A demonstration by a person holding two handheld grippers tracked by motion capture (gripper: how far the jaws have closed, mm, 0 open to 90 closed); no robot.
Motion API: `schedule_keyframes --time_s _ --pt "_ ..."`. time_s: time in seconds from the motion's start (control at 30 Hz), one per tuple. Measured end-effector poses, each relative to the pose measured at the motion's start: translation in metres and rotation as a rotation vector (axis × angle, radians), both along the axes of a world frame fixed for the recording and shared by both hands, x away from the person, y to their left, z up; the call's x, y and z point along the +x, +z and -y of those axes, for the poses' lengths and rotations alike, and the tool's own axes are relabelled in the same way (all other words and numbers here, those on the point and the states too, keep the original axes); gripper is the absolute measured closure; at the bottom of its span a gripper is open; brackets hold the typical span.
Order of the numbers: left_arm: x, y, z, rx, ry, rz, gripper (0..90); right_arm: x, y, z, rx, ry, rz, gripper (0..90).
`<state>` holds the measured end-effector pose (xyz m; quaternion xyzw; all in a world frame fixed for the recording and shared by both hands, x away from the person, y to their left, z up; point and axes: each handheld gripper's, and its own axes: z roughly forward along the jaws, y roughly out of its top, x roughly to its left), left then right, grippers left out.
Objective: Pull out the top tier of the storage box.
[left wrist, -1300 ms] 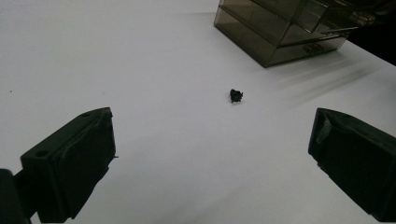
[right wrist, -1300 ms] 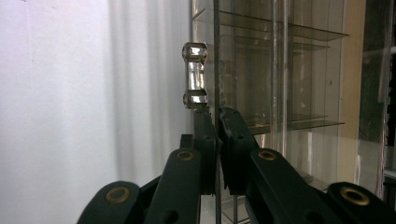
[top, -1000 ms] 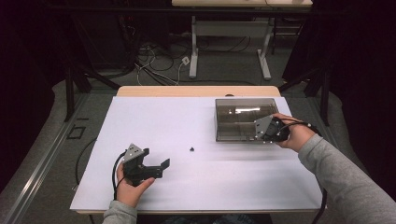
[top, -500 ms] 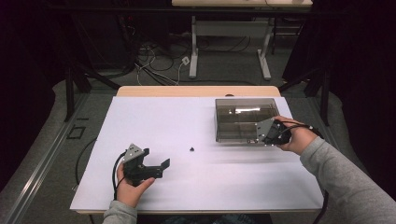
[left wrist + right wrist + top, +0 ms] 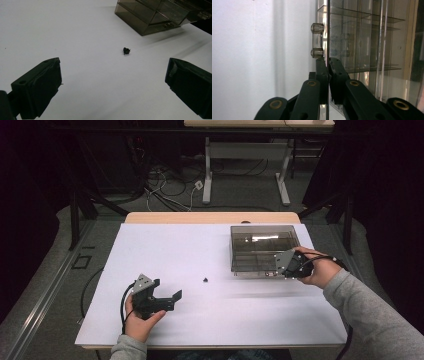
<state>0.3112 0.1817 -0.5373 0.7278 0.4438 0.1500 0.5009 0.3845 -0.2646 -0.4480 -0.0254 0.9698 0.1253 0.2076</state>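
Smoked clear plastic, divided into compartments: that is the organiser box (image 5: pixel 264 247) I am working on, sitting at the far right of the white sheet (image 5: pixel 200 255) that covers the table. My right gripper (image 5: pixel 286 264) is at the box's near edge, and in the right gripper view its jaws are drawn in narrow, pinching a thin transparent panel (image 5: pixel 328 32) of the box between the pads; a small clear latch (image 5: pixel 317 40) stands on that panel just beyond the jaw tips. I cannot tell from these views whether the panel is the lid or a side wall. Left of the box, well apart from it, a single small black part (image 5: pixel 205 280) lies loose on the sheet near the middle. My left gripper (image 5: pixel 165 290) hovers at the near left, jaws spread wide with nothing between them; in the left gripper view the black part (image 5: pixel 126 50) lies ahead between the two pads, out of contact. The sheet leaves a strip of pale wood tabletop (image 5: pixel 210 217) bare along the far edge. Beyond the table: grey floor, a tangle of cables (image 5: pixel 165 190), the white legs of another desk (image 5: pixel 245 175), and dark curtain on both sides.
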Motion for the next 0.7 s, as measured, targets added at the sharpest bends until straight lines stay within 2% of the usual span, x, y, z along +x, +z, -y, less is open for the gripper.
schedule_keyframes --time_s 0.23,0.27,0.3,0.37,0.47,0.6,0.67,0.7 --pt "-0.0001 -0.0001 0.0003 -0.003 0.002 -0.004 0.9 -0.0047 -0.0008 0.0011 0.007 -0.007 -0.007 86.6" --pt "0.0000 -0.0002 0.0003 -0.003 0.002 -0.005 0.9 -0.0046 -0.0030 0.0011 0.036 0.006 0.011 86.6" --pt "-0.0001 -0.0003 0.0004 -0.002 0.002 -0.006 0.9 -0.0060 -0.0007 0.0008 0.007 -0.005 -0.009 86.6" --pt "0.0000 -0.0002 0.0004 0.001 0.000 -0.006 0.9 -0.0067 -0.0021 0.0007 0.024 0.002 -0.004 86.6" --pt "0.0000 -0.0002 0.0005 0.000 0.000 -0.005 0.9 -0.0080 -0.0002 0.0010 0.013 -0.001 -0.008 87.2" --pt "0.0001 -0.0004 0.0004 0.000 0.001 -0.007 0.9 -0.0099 0.0061 0.0009 0.054 0.017 0.002 90.0" --pt "0.0001 -0.0005 0.0006 0.001 0.000 -0.005 0.9 -0.0103 0.0063 0.0004 0.039 -0.001 0.005 90.0" --pt "-0.0001 -0.0003 0.0007 0.003 -0.001 -0.005 0.9 -0.0094 0.0057 0.0001 0.035 0.011 0.007 90.0"
